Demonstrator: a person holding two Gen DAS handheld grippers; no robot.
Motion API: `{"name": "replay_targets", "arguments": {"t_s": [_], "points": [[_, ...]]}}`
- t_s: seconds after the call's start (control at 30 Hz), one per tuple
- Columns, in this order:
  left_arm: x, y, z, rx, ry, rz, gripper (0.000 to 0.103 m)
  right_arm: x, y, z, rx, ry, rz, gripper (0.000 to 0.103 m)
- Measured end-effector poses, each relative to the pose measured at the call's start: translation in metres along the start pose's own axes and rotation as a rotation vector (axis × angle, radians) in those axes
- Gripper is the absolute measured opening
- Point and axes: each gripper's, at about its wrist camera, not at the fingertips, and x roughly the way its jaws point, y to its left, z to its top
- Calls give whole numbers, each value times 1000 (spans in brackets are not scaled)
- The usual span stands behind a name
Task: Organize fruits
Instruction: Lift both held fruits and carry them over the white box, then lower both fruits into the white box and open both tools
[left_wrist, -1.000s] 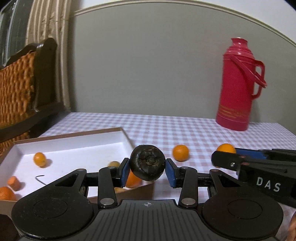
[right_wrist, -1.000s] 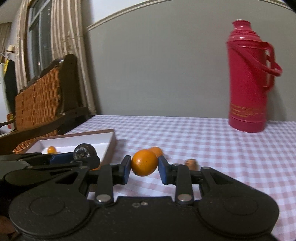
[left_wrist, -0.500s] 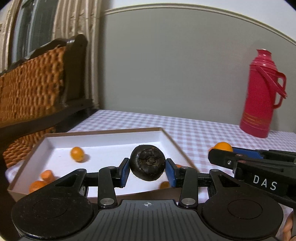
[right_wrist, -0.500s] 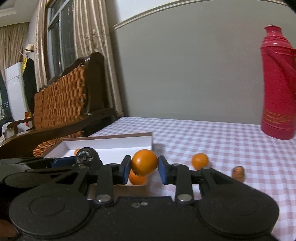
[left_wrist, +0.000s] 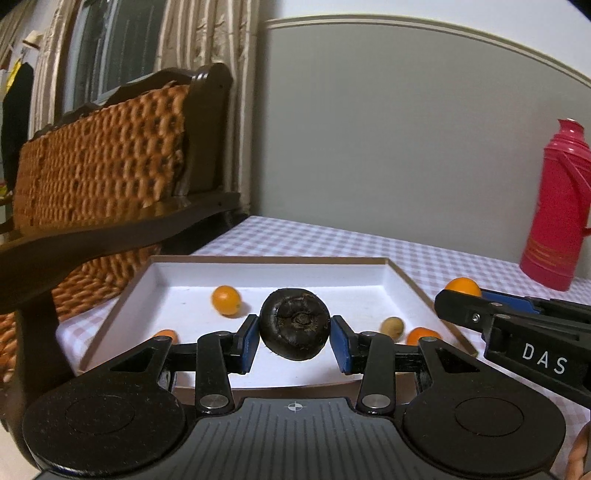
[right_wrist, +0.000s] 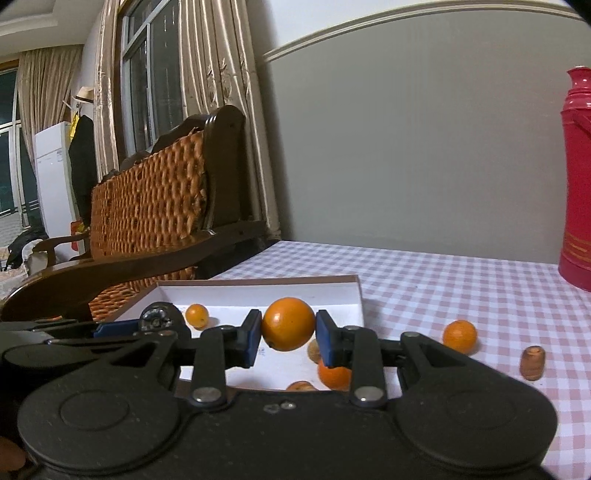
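Note:
My left gripper (left_wrist: 294, 338) is shut on a dark, wrinkled round fruit (left_wrist: 294, 328) and holds it over the shallow white box (left_wrist: 159, 280). My right gripper (right_wrist: 289, 334) is shut on an orange (right_wrist: 289, 324), above the box's near right part (right_wrist: 351, 291). In the left wrist view the right gripper (left_wrist: 460, 295) comes in from the right with its orange (left_wrist: 462, 286). Inside the box lie a small orange (left_wrist: 226, 300), a pale brown fruit (left_wrist: 392, 326) and other oranges (left_wrist: 423, 334). The left gripper's dark fruit (right_wrist: 159, 317) shows at the left of the right wrist view.
A red thermos (left_wrist: 557, 206) stands at the back right of the pink checked tablecloth (right_wrist: 461, 280). One loose orange (right_wrist: 460, 336) and a small brown cylinder (right_wrist: 532, 362) lie on the cloth right of the box. A wicker-backed wooden chair (left_wrist: 103, 173) stands close on the left.
Both grippers have swung left with their fruits, from beside the box's right edge to over it. The thermos has slid toward the right edge of both views.

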Motion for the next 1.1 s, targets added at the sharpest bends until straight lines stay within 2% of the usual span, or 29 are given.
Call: {"name": "replay_targets", "arguments": {"t_s": [0.63, 1.1], "points": [[4, 40, -1, -49, -2, 74, 42, 24, 23, -2, 10, 2, 37, 23], [19, 59, 5, -73, 6, 125, 42, 40, 22, 0, 35, 6, 18, 24]]}}
